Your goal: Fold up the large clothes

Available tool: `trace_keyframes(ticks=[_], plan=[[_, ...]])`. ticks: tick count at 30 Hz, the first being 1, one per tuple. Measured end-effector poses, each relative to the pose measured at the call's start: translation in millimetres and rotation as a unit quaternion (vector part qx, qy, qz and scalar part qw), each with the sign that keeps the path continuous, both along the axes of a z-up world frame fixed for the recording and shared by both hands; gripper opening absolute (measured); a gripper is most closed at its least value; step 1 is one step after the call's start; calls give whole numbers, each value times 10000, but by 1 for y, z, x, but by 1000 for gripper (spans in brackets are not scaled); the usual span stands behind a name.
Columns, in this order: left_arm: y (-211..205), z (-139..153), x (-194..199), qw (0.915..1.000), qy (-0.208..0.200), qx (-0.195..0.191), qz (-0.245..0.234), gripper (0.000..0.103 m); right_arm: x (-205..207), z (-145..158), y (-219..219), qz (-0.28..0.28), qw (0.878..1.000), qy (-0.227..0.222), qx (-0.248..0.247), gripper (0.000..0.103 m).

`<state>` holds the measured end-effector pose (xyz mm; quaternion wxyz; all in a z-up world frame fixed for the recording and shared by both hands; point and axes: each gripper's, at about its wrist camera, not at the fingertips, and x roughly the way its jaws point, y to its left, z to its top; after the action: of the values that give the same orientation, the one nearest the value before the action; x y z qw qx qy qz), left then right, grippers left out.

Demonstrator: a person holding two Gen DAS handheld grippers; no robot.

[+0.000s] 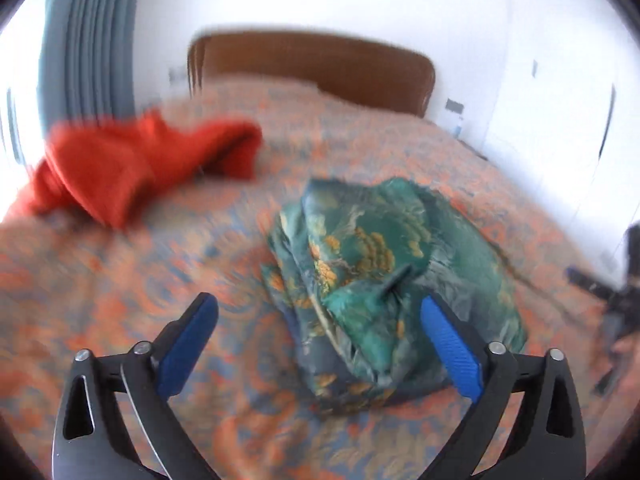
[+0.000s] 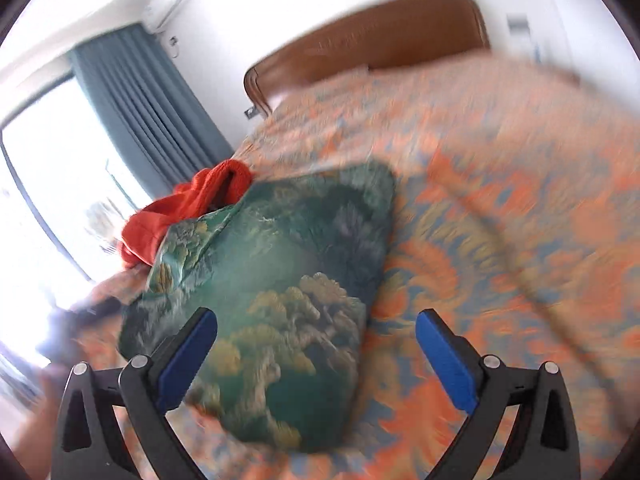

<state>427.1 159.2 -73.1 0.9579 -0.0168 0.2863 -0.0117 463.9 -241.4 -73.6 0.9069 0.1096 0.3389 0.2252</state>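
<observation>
A green garment (image 1: 360, 248) with a gold landscape print lies folded in a thick bundle on the bed. My left gripper (image 1: 319, 301) hovers open over its near edge, nothing pressed between the blue pads, and its right finger (image 1: 450, 344) sits in front of the cloth. In the right wrist view the same green garment (image 2: 280, 264) fills the middle, and my right gripper (image 2: 316, 315) is open above its near right corner. A red garment (image 1: 132, 160) lies crumpled at the far left, and that red garment (image 2: 192, 200) shows behind the green one. Both views are blurred.
The bed carries an orange and blue patterned bedspread (image 1: 120, 280) with a brown headboard (image 1: 320, 64) against a white wall. A grey-blue curtain (image 2: 148, 100) hangs beside a bright window (image 2: 48, 180). A dark blurred shape with a hand (image 1: 616, 312) is at the right edge.
</observation>
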Motion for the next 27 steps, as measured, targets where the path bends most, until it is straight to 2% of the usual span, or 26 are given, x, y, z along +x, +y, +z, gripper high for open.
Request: trace_keyframes(ticks=[1,3,5,8,10,12,14,17,22,27], plan=[[-13,6,-19,9991,-251,324,93,103,-10,7,-3,-87,9994,-211,-271,102],[-38,19,-35,9961,-536,672,174,103,-53,22,2,-347,9936,-591,-896,102],[-59,27,-57,9957,-494,760,196,103,-86,30,5,-594,9864,-865,-1266,102],[-88,32,-85,9937,-394,925,496,103,-135,41,10,-802,9821,-1058,-1336,102],[-108,34,-108,9879,-456,1239,808,103,-165,42,9,-956,9809,-1130,-1263,102],[-124,34,-123,9856,-469,1358,891,103,-186,40,10,-1093,9815,-1011,-1207,102],[-132,36,-138,9917,-188,1101,634,103,-200,40,14,-1105,9815,-819,-1333,102],[-137,39,-156,9958,-37,794,452,103,-226,43,23,-1336,9718,-901,-1723,102],[-150,43,-178,9963,-20,738,444,103,-266,55,32,-1274,9650,-996,-2066,102],[-155,44,-190,9974,169,573,409,103,-296,62,33,-1207,9638,-913,-2195,102]])
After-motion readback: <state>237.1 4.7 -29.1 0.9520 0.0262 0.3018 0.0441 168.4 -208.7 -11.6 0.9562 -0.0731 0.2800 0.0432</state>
